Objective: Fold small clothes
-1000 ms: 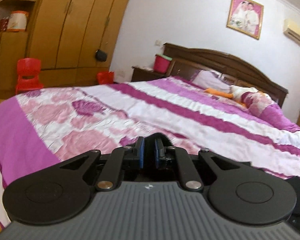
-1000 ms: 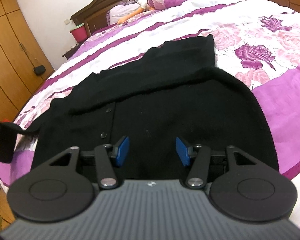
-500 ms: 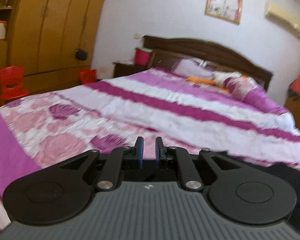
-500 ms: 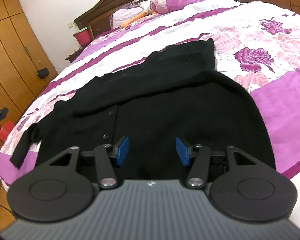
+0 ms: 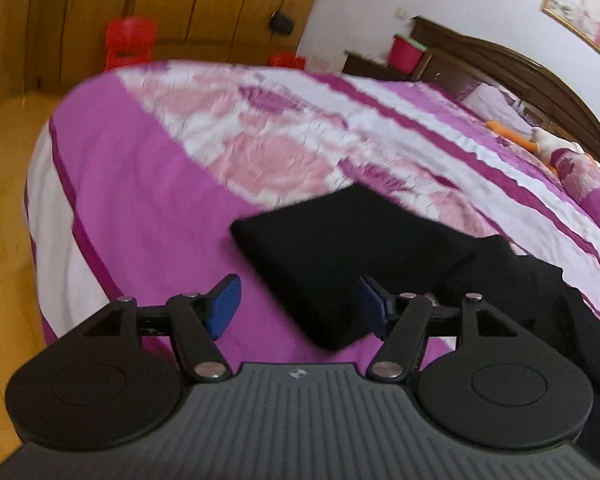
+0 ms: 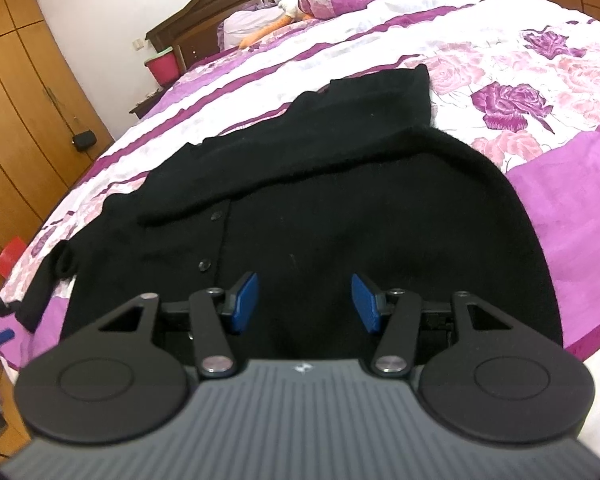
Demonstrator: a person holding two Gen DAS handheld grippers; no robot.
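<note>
Here we see the black cardigan (image 6: 340,208) lying flat on the bedspread (image 6: 520,60), long axis left to right; our left gripper (image 5: 298,304) and right gripper (image 6: 305,302) hover spread apart, empty.

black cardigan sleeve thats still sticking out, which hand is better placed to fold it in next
Left, probably. The left gripper is open with the loose sleeve lying between and just beyond its fingers. The right gripper, also open, hovers over the middle of the black cardigan, away from that sleeve.

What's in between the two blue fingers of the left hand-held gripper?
In the left wrist view, the black sleeve end and purple bedspread show between the fingers.
</note>
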